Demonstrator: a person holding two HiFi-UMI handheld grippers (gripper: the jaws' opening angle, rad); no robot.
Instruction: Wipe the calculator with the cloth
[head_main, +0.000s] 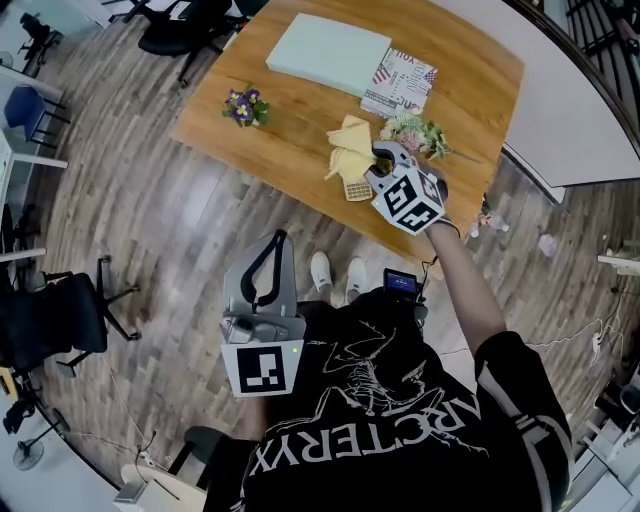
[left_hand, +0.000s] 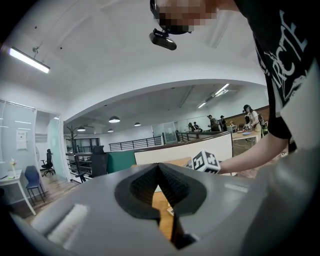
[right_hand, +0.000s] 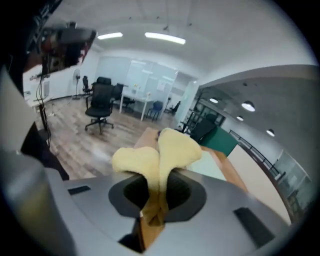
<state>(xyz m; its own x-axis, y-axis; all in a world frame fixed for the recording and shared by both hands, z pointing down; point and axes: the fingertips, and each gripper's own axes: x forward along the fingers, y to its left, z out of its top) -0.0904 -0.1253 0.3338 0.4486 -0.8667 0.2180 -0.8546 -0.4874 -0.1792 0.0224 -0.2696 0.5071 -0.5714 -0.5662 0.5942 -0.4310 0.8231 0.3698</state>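
Observation:
In the head view a yellow cloth (head_main: 349, 146) lies bunched on the wooden table (head_main: 290, 150), near its front edge. My right gripper (head_main: 379, 156) is shut on the cloth's right side. A small beige calculator (head_main: 358, 190) lies just below the cloth, next to the gripper's marker cube. The right gripper view shows the cloth (right_hand: 161, 150) pinched between the closed jaws of that gripper (right_hand: 159, 186), its folds bulging out past them. My left gripper (head_main: 277, 240) hangs low by my body, well off the table; in its own view the jaws meet with nothing between them (left_hand: 159, 172).
A pale green board (head_main: 328, 53) and a printed booklet (head_main: 401, 83) lie at the table's far side. A purple flower sprig (head_main: 244, 105) lies to the left and a flower bunch (head_main: 416, 133) right of the cloth. Office chairs (head_main: 60, 312) stand on the wooden floor.

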